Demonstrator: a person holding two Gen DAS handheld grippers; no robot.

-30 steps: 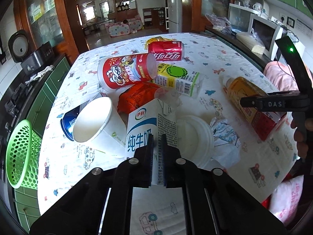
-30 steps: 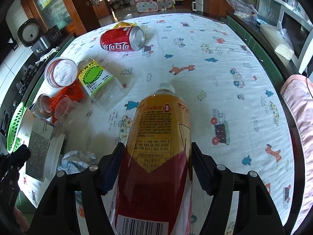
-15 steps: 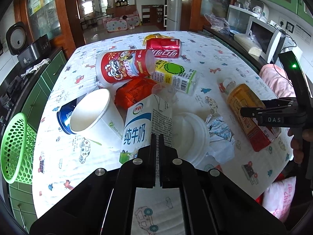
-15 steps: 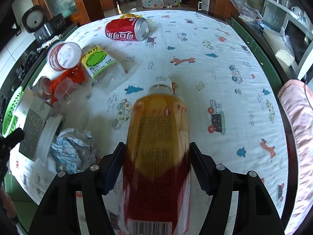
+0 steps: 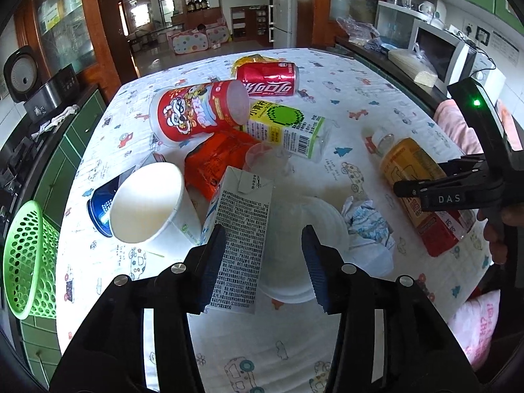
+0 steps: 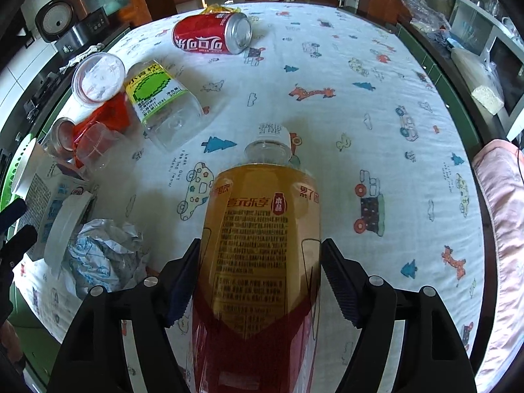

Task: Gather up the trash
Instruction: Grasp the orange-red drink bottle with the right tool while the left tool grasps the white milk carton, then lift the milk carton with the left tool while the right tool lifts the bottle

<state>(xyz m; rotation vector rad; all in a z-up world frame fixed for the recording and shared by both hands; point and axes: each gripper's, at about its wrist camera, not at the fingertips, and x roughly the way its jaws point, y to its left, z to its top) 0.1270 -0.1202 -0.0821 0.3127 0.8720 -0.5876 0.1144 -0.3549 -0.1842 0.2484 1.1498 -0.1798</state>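
The left hand-held gripper (image 5: pixel 262 262) is opening now: half a second ago its 2 jaws were pressed together in front of the milk carton (image 5: pixel 240 239), and at this moment they are standing apart, with the carton lying between them, close to the left pad and clear of the right one, so nothing is pinched yet. The carton itself is keeping its place on the desk (image 5: pixel 344 114), leaning beside the white paper cup (image 5: pixel 147 206) and just next to the white plastic lid (image 5: pixel 308 245). I am judging that this opening is preparing a grasp on the carton, which is then going to the green basket (image 5: pixel 24 258) hanging at the left edge of the desk. The right hand-held gripper (image 6: pixel 260 281) is also opening a little; the yellow tea bottle (image 6: pixel 258 245) is lying between its jaws, the left pad seems to be touching the label, while a narrow gap is showing at the right pad, so the bottle is probably not being squeezed. The bottle is resting on the patterned cloth, its cap pointing away from the camera. The red can (image 6: pixel 211 37), the green-labelled bottle (image 6: pixel 160 98), the red snack tub (image 5: pixel 199 114) and the crumpled paper (image 6: pixel 104 252) are still waiting on the desk, so the collecting is looking far from finished.
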